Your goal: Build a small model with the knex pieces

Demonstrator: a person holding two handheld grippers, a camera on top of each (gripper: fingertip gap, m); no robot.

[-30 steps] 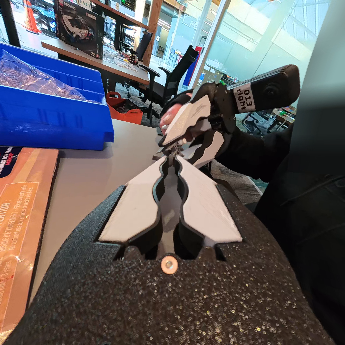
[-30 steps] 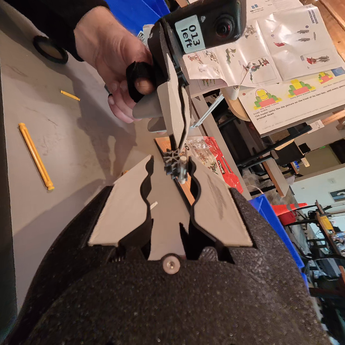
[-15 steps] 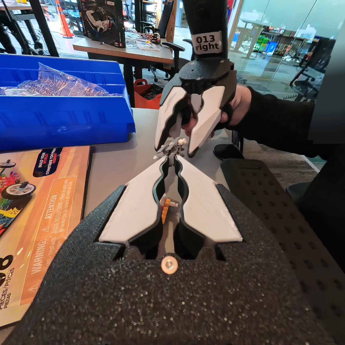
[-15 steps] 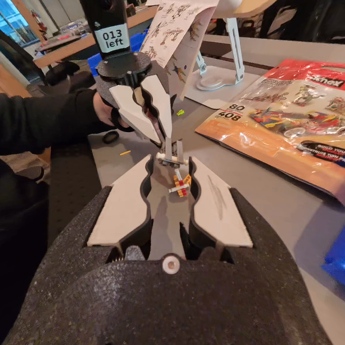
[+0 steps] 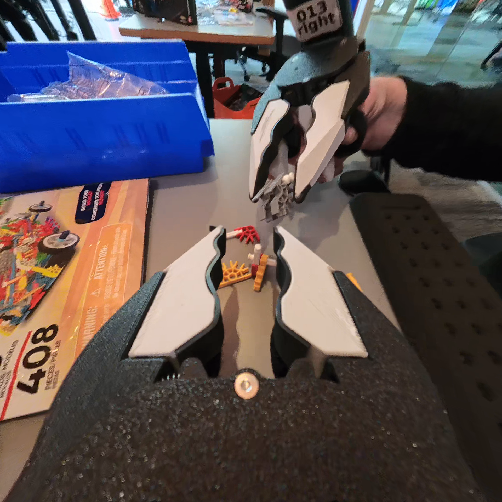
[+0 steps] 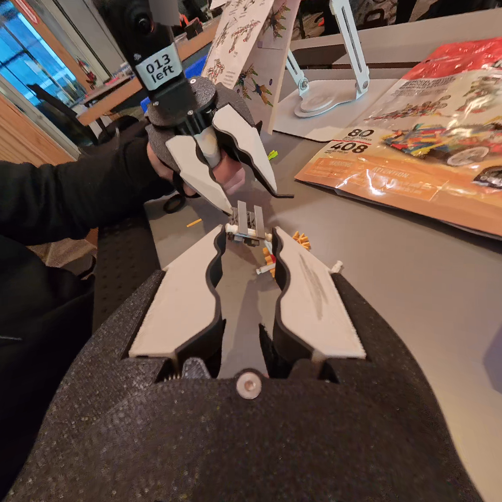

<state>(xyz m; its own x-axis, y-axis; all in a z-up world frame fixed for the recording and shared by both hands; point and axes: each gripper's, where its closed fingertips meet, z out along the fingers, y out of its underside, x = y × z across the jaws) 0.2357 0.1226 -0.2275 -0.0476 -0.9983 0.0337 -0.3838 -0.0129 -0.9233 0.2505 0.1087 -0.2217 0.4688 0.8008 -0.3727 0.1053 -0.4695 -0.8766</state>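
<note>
My right gripper [image 6: 248, 231] is shut on a small grey connector assembly with a white rod [image 6: 247, 220] and holds it above the grey table [image 6: 380, 285]. In the left wrist view the right gripper [image 5: 275, 198] points down with the grey assembly [image 5: 275, 202] between its tips. My left gripper [image 5: 248, 231] is open and empty, just below and in front of that assembly. In the right wrist view the left gripper [image 6: 251, 201] is spread wide. Under it on the table lie a red connector [image 5: 248, 233] and a yellow connector [image 5: 235, 273] joined to orange and white pieces [image 5: 259, 271].
A blue bin [image 5: 95, 135] with a plastic bag stands at the back left. An orange bag of pieces [image 5: 54, 285] lies at the left. An instruction sheet on a white stand [image 6: 244, 40] is behind. A black perforated mat [image 5: 434, 298] lies right. A short yellow rod [image 6: 194, 222] lies loose. Left and right tips are no more than a few centimetres apart.
My left gripper has let go of the grey assembly, opened and drawn back a little. The right gripper keeps hold of the assembly. Both grippers have tilted down over the table.
</note>
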